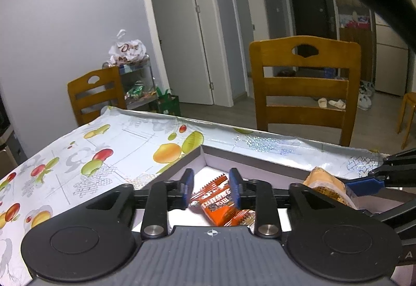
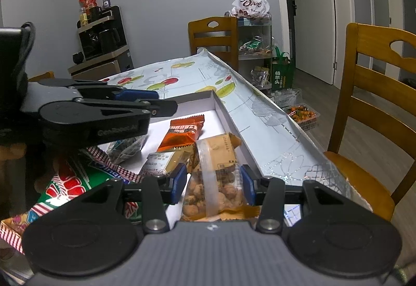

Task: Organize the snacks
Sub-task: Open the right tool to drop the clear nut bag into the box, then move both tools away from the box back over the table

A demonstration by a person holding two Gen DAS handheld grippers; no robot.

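A shallow white box [image 1: 234, 160] with grey walls lies on the fruit-print tablecloth [image 1: 78, 156]. An orange snack packet [image 1: 221, 201] lies on the box floor. My left gripper [image 1: 212, 188] hovers above it, open, its blue pads to either side and apart from it. My right gripper [image 2: 214, 186] is shut on a tan clear-window bag of nuts [image 2: 218, 177] and holds it over the box [image 2: 226, 109]. The orange packet [image 2: 183, 134] lies beyond it. The left gripper [image 2: 145, 101] shows at the left. The nut bag also shows in the left wrist view [image 1: 327, 187].
In the box lie a dark seed packet [image 2: 124, 148], a small beige packet [image 2: 161, 160] and a large green-and-red bag [image 2: 70, 187]. Wooden chairs [image 1: 304, 88] stand along the table's far side. A shelf cart with snacks [image 2: 253, 36] stands by the wall.
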